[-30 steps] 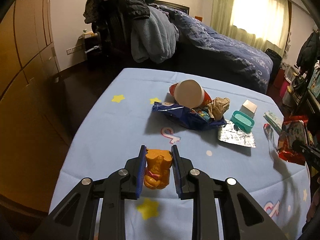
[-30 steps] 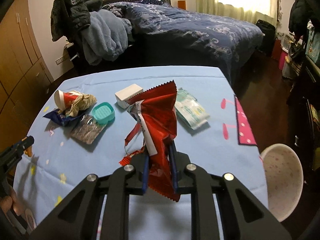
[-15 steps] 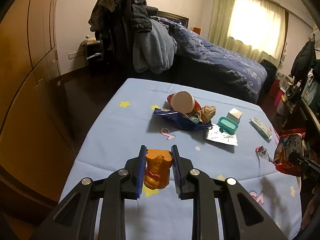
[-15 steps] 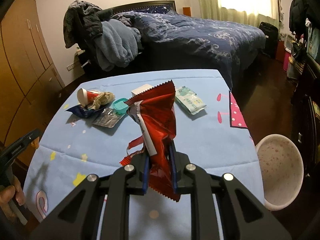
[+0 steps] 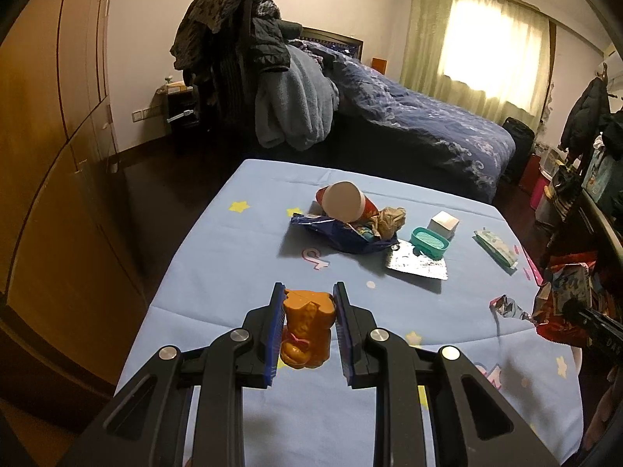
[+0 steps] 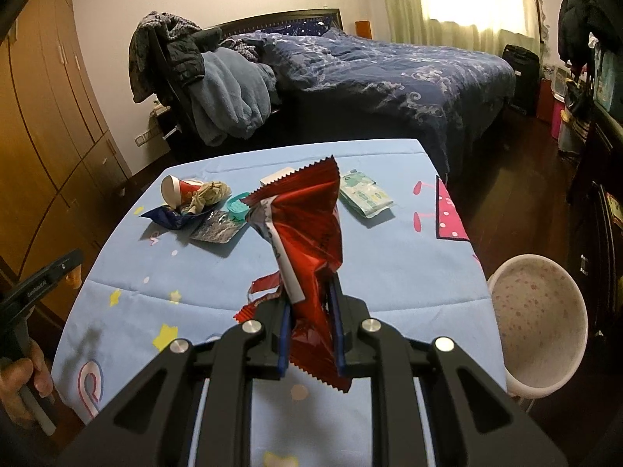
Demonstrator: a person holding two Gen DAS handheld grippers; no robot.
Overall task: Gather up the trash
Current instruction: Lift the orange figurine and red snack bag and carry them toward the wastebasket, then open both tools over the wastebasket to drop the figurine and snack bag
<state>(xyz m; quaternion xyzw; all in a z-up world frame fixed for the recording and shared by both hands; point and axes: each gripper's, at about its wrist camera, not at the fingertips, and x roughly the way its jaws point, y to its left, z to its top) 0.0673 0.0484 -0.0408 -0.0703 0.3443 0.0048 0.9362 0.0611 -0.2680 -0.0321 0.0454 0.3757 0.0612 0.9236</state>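
Note:
My left gripper (image 5: 307,299) is shut on a small orange bear-shaped figure (image 5: 307,327), held above the near edge of the blue table (image 5: 241,257). My right gripper (image 6: 309,288) is shut on a crumpled red snack wrapper (image 6: 307,229) that stands up between its pads; the same wrapper (image 5: 564,299) shows at the right of the left wrist view. On the table lie a red paper cup (image 5: 344,200), a blue snack bag (image 5: 342,233), crumpled brown paper (image 5: 391,220) and a silver foil packet (image 5: 416,262).
Also on the table are a teal soap dish (image 5: 428,241), a small white box (image 5: 444,222) and a green tissue pack (image 6: 364,194). A white speckled bin (image 6: 539,315) stands at the table's right. A bed (image 6: 389,74) lies behind, a wardrobe (image 5: 46,155) to the left.
Both grippers have drawn back from the table and risen a little, each keeping its hold. The trash pile looks farther away in both views.

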